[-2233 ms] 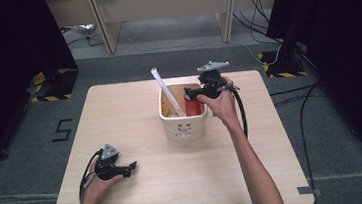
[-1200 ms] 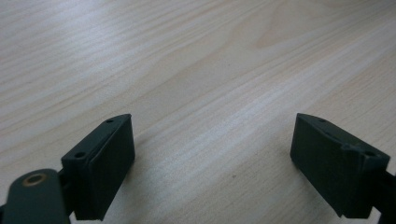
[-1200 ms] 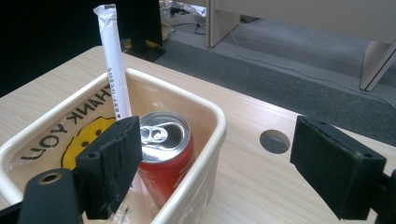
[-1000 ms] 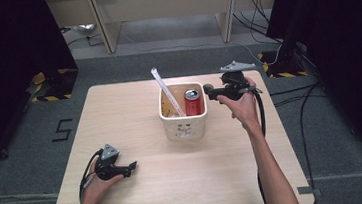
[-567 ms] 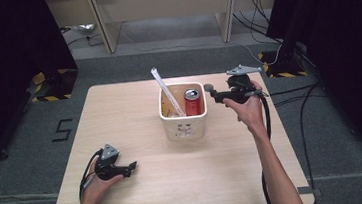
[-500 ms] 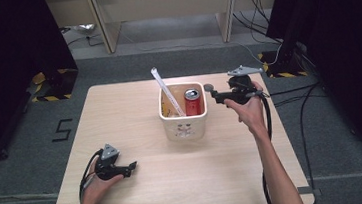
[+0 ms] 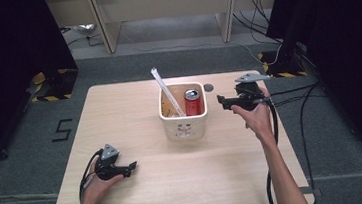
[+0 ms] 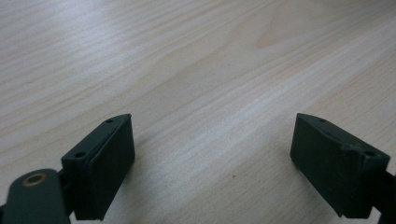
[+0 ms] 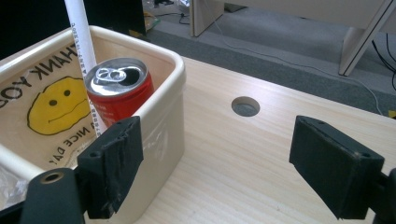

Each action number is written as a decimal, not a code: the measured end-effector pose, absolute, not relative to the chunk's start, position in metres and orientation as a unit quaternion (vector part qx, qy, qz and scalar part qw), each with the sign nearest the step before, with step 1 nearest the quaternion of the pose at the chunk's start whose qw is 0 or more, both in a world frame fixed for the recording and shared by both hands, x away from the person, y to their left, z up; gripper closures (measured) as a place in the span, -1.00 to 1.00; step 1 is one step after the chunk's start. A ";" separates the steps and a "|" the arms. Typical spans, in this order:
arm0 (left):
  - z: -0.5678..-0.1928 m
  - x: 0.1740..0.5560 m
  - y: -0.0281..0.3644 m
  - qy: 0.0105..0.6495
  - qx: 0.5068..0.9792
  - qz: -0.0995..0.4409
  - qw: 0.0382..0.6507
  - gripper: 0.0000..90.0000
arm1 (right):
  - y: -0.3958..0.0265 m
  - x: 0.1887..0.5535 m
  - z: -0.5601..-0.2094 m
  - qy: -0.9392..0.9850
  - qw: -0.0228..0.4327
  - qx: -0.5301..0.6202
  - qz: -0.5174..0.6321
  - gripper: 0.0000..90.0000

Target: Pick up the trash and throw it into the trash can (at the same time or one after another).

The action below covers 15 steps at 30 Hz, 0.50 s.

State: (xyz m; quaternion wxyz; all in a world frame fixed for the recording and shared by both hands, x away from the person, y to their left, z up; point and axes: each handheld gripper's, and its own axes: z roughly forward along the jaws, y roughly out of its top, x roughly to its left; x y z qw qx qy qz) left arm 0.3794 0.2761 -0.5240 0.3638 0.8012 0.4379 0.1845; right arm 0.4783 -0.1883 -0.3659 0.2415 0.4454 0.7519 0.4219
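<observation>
The red can [image 7: 192, 101] stands upright in the cream bin [image 7: 184, 126] beside a white tube [image 7: 167, 91], and your right gripper [image 7: 225, 101], just right of the bin, has its jaws spread wide and empty, while your left gripper [image 7: 130, 167] rests open on the table [image 7: 236, 177].

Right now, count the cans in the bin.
1: the can stands upright in the bin's right rear corner, beside the white tube. More could lie hidden lower down.
</observation>
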 end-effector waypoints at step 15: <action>-0.524 0.379 0.276 0.438 0.801 0.184 0.364 -0.72 | -0.205 0.466 -0.387 0.755 0.236 0.455 0.409 -0.60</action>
